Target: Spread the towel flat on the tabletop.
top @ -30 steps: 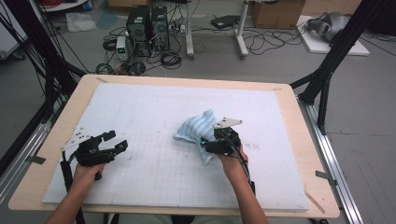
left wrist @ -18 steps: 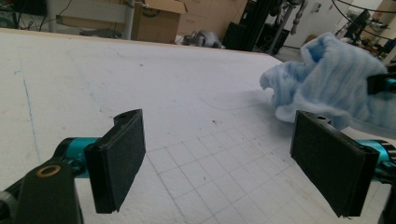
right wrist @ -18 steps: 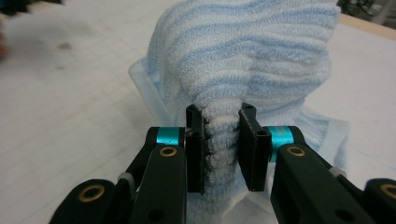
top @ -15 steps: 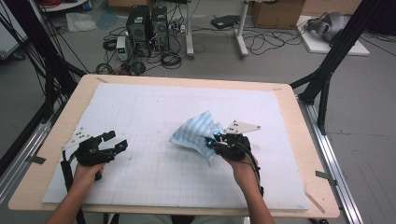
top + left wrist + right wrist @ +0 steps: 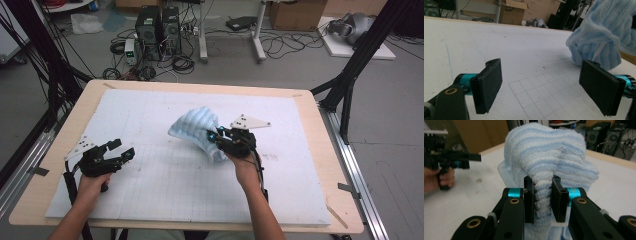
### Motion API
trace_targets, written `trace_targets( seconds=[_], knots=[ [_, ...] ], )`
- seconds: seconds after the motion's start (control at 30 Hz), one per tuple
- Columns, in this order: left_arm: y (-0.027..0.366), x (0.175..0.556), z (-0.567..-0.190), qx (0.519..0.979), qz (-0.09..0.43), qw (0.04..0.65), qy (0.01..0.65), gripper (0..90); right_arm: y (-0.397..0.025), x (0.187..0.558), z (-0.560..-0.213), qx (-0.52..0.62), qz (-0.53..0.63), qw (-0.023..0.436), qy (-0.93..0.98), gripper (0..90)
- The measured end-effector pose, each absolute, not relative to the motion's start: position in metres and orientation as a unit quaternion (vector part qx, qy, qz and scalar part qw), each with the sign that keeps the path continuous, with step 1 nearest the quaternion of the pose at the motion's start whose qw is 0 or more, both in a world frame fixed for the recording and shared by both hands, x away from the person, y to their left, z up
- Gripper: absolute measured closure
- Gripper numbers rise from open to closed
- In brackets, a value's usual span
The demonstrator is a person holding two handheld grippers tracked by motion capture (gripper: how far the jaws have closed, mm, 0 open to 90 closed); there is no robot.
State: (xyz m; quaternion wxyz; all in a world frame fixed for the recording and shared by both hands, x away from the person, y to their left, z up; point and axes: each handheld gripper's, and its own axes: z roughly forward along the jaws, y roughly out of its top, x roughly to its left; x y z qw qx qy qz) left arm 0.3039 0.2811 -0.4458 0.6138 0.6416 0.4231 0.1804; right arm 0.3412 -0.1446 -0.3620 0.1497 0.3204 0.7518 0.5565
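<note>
Since the earlier frames, the blue striped towel (image 5: 197,131) has been drawn leftward and toward the far edge of the white gridded mat (image 5: 165,195), and is now bunched higher near the mat's middle. Well to the left of the towel, the left gripper (image 5: 121,150) is held low over the mat, its jaws spread wide with nothing between them. At the towel's right side, the right gripper (image 5: 214,136) is clamped on a pinched fold of the towel, which is lifted above the mat.
</note>
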Motion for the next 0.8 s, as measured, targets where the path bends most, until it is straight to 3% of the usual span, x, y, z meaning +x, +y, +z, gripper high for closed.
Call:
trace_targets(
  seconds=[0.2,0.33,0.8],
  knots=[
    [0.285,0.303,-0.445,0.637,0.184,0.615,0.427,19.3,-0.124,0.358,-0.340,0.303,0.575,0.160,0.743,76.1],
    [0.289,0.302,-0.445,0.631,0.190,0.616,0.431,19.3,-0.116,0.358,-0.334,0.289,0.582,0.140,0.747,75.5],
    [0.292,0.302,-0.444,0.627,0.200,0.613,0.437,19.9,-0.121,0.295,-0.394,0.206,0.546,0.026,0.812,74.7]
  ],
)
